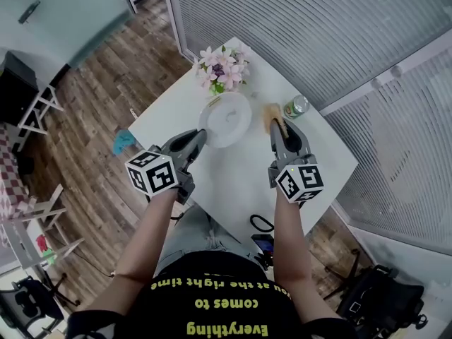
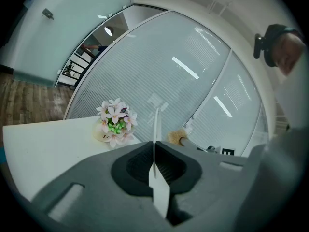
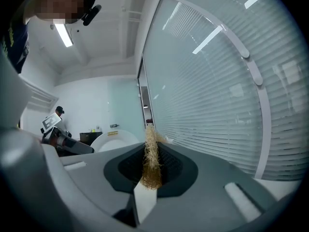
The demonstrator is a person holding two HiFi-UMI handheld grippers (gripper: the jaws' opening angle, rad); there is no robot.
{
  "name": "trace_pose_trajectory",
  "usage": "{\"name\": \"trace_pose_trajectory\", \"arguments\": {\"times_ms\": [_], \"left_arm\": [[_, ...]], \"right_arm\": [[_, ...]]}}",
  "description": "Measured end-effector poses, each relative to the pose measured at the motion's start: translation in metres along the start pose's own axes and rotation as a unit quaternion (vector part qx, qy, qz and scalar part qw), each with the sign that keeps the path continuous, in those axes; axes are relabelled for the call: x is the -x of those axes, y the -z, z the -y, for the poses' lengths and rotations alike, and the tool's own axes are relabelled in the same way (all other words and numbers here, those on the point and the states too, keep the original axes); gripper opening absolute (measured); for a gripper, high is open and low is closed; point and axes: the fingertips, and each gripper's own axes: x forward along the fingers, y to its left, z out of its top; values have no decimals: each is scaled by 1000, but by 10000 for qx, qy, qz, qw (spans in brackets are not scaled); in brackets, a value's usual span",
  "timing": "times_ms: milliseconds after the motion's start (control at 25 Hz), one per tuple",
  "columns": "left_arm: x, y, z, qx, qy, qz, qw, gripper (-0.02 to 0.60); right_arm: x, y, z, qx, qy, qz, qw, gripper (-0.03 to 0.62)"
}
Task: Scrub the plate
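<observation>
Hovering over white table [image 1: 240, 183] on wood floor [image 1: 92, 154]: left claw [image 1: 200, 138] clamps plate [image 1: 227, 119], right claw [image 1: 277, 130] scrubber [image 1: 272, 113].

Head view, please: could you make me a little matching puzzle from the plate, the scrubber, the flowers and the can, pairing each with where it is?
Things:
1. white plate
2. straw-coloured scrubber
3. pink flowers
4. green can

Places:
A. at the far corner of the table
B. clamped in the right tool
C. standing just right of the scrubber, near the table's edge
D. clamped by its rim in the left tool

Pairs: 1-D, 2-B, 3-A, 4-C.
</observation>
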Motion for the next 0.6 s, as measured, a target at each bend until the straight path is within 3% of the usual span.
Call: {"name": "trace_pose_trajectory", "arguments": {"times_ms": [600], "left_arm": [[25,-26,46,-462,319,177,9983,11]], "right_arm": [[34,-53,-16,230,183,716,9970,43]]}}
